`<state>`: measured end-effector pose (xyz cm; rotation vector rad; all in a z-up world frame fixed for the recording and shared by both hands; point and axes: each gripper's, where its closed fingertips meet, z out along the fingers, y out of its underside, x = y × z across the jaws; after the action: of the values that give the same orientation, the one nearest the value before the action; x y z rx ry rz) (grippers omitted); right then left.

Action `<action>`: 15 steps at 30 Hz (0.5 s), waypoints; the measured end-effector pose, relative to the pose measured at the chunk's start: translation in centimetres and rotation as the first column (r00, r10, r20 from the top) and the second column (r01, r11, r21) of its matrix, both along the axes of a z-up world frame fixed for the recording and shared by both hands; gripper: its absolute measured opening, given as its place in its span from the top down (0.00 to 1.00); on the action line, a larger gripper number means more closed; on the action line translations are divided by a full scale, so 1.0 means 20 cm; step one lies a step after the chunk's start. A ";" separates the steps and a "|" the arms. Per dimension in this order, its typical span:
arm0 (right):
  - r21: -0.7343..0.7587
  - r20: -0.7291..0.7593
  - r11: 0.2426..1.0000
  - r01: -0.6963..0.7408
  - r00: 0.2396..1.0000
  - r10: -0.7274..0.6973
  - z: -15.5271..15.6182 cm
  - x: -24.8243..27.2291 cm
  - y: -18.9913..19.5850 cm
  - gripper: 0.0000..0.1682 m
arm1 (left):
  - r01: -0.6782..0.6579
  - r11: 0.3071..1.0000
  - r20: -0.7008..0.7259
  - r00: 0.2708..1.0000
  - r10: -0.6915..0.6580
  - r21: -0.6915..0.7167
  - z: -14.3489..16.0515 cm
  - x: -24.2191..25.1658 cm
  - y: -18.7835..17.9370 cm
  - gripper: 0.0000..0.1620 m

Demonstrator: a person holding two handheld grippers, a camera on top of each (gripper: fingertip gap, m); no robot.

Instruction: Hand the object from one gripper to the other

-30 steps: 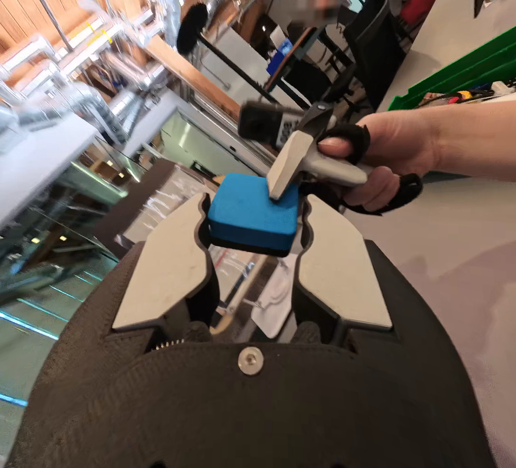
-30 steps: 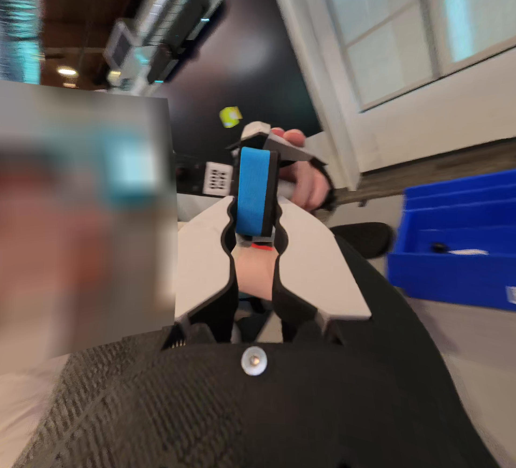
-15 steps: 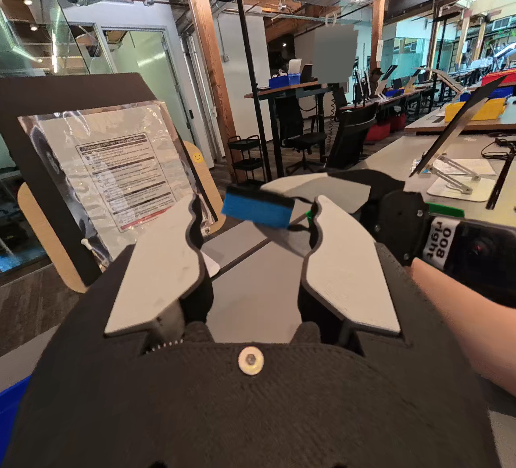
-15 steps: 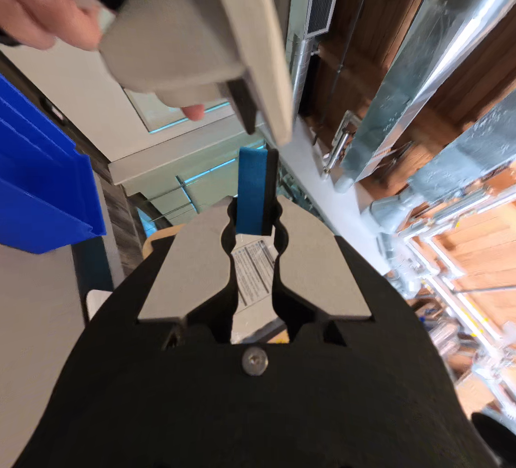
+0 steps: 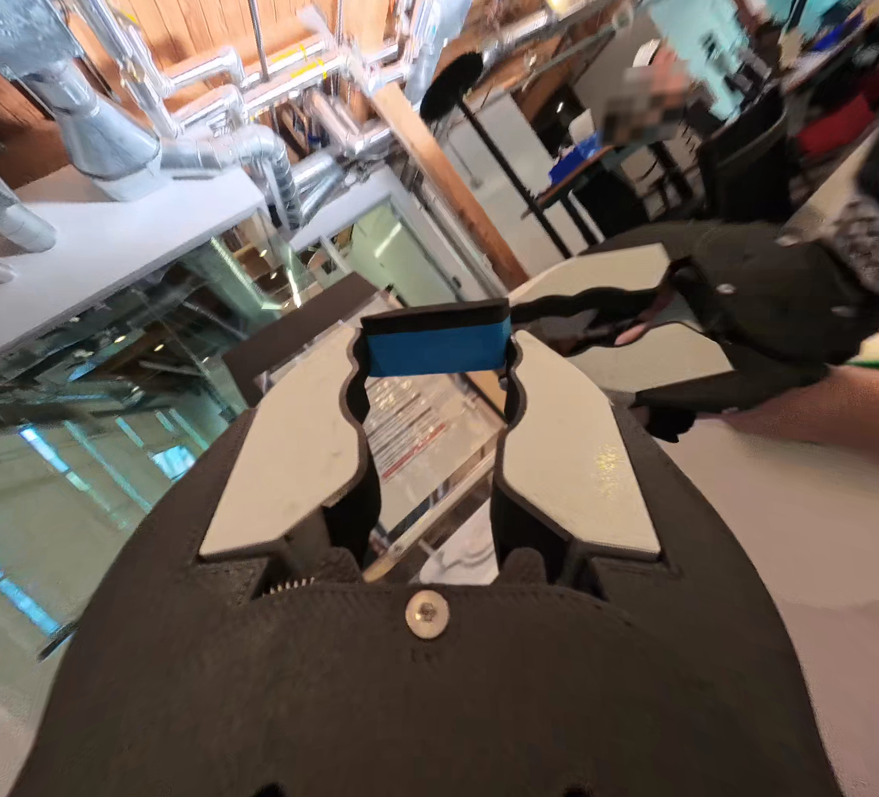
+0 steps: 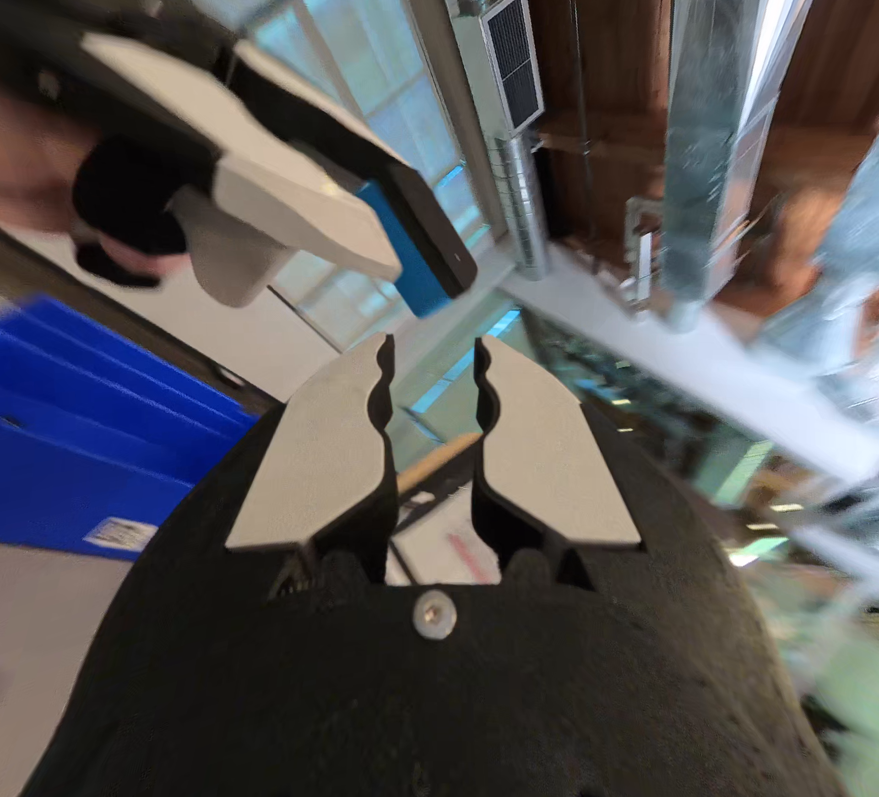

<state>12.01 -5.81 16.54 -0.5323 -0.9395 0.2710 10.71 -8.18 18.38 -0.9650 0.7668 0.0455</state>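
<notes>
The object is a flat block with a blue face and a black face point(image 5: 435, 343). My left gripper point(image 5: 436, 346) is shut on it, with the block spanning the gap between the fingertips. In the right wrist view the block point(image 6: 411, 255) sticks out of the left gripper point(image 6: 376, 222) at the upper left. My right gripper point(image 6: 433, 341) is open and empty, just below the block and apart from it. In the left wrist view the right gripper point(image 5: 547, 313) sits just right of the block, with a hand point(image 5: 785, 403) behind it.
A blue bin point(image 6: 95, 417) stands at the left in the right wrist view. A dark board with a plastic-sleeved sheet point(image 5: 418, 422) stands behind the left fingers. A grey tabletop point(image 5: 761, 536) lies at the lower right. Ducts and pipes run overhead.
Half a second ago my right gripper held the block and the left was open. Now the left gripper is shut on the block, and the right has let go and drawn back.
</notes>
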 end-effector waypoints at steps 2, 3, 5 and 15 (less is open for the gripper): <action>-0.217 -0.138 0.933 -0.286 0.956 0.260 0.04 0.05 0.00 0.83 | 0.100 0.994 0.060 0.993 -0.102 0.035 0.04 0.01 -0.05 0.66; -0.335 -0.242 0.811 -0.480 0.876 0.418 0.06 0.07 -0.01 0.84 | 0.146 0.987 0.090 0.984 -0.151 0.065 0.06 0.02 -0.09 0.66; -0.516 -0.480 0.299 -0.803 0.560 0.676 0.10 0.11 -0.04 0.87 | 0.234 0.964 0.089 0.965 -0.246 0.126 0.07 0.04 -0.15 0.66; -0.705 -0.601 -0.294 -0.646 0.323 0.731 0.02 -0.01 -0.15 0.77 | 0.056 0.980 -0.121 0.992 -0.034 0.190 -0.06 0.06 0.00 0.66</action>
<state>11.84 -8.75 16.89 -0.9924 -1.0023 2.1756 11.99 -8.28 17.13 -0.7652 0.8755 0.1359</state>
